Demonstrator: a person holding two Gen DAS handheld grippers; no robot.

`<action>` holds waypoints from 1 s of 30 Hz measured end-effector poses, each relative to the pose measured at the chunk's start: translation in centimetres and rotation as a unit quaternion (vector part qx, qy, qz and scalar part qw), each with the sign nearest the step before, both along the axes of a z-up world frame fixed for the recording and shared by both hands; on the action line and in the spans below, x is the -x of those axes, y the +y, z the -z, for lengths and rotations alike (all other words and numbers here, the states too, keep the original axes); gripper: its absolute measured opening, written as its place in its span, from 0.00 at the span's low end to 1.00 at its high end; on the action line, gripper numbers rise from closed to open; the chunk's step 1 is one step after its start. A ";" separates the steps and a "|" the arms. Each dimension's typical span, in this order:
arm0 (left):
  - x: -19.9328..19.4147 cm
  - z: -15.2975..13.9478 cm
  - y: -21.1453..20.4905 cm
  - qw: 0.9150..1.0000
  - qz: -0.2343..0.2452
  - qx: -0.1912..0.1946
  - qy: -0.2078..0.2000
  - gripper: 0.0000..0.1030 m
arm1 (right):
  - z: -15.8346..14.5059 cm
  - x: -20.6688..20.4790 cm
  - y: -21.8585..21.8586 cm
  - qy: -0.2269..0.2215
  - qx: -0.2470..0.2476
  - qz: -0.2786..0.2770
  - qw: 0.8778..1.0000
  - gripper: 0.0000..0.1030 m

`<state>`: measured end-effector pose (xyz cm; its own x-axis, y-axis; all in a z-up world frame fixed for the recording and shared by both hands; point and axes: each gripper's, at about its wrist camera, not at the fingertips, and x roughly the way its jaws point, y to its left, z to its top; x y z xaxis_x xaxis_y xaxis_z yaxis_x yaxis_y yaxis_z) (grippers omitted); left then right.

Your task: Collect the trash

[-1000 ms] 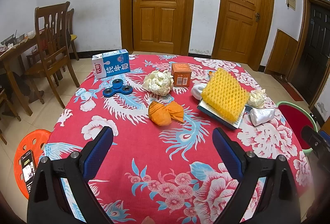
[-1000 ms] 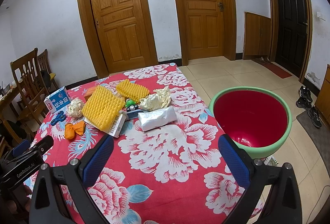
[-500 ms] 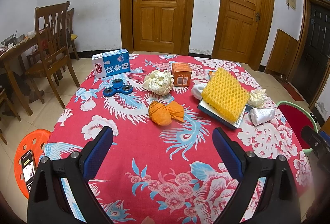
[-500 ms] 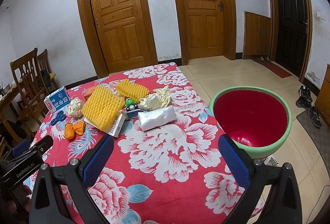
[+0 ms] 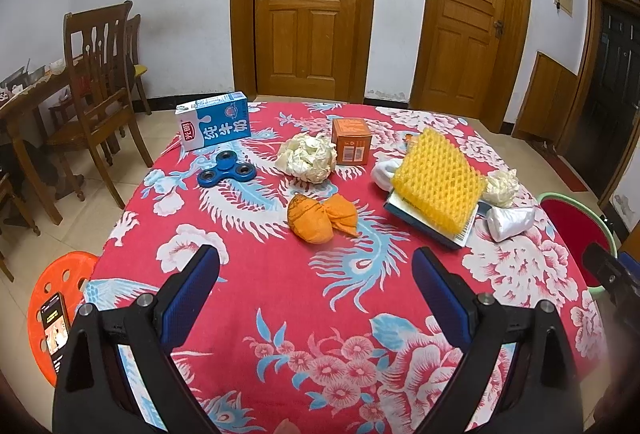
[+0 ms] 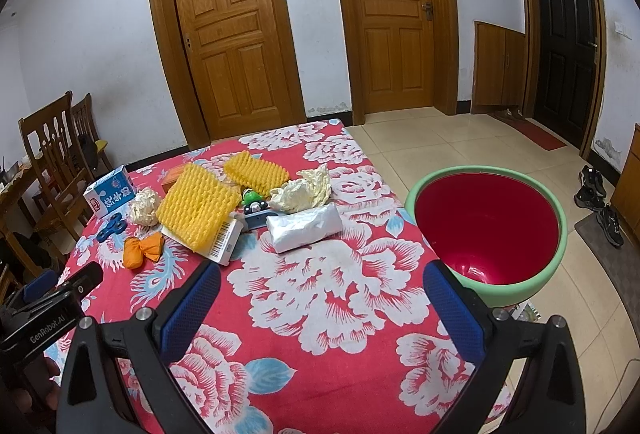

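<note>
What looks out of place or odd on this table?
The milk carton lies on its side near the far left corner. Crumpled paper and an orange wad are strewn about, and yellow foam netting leans askew over a box. Nothing looks spilled.

- Milk carton [image 5: 214, 121], blue and white, lying on its side: large white Chinese characters "纯牛奶" on the blue face; a red brand patch beside them, too small to read.
- Left gripper [image 6: 52, 308] body, seen from the right wrist view: white lettering "GenRobot.AI".
- Flat box [image 6: 224, 242] under yellow foam netting: barcode, digits unreadable.
- Small orange box [image 5: 351, 141]: barcode, print illegible.
</note>
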<state>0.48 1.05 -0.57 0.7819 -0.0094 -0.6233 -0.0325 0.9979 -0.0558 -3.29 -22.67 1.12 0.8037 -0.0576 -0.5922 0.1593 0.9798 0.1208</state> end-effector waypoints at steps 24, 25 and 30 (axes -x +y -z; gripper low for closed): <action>-10.0 0.3 4.4 0.998 0.031 -0.012 0.051 0.93 | 1.3 -5.4 0.3 0.060 0.010 0.004 0.998 1.00; -10.8 0.5 4.5 0.998 0.036 -0.010 0.056 0.93 | 1.3 -5.8 0.3 0.065 0.013 0.007 0.998 1.00; -13.8 1.6 4.5 0.996 0.054 -0.008 0.077 0.93 | 2.1 -7.9 0.6 0.089 0.008 0.018 0.996 1.00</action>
<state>14.29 5.58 -2.21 0.6727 -0.0776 -0.7358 0.0675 0.9968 -0.0434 4.59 -22.08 -1.01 0.6837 -0.0951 -0.7236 0.2122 0.9745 0.0724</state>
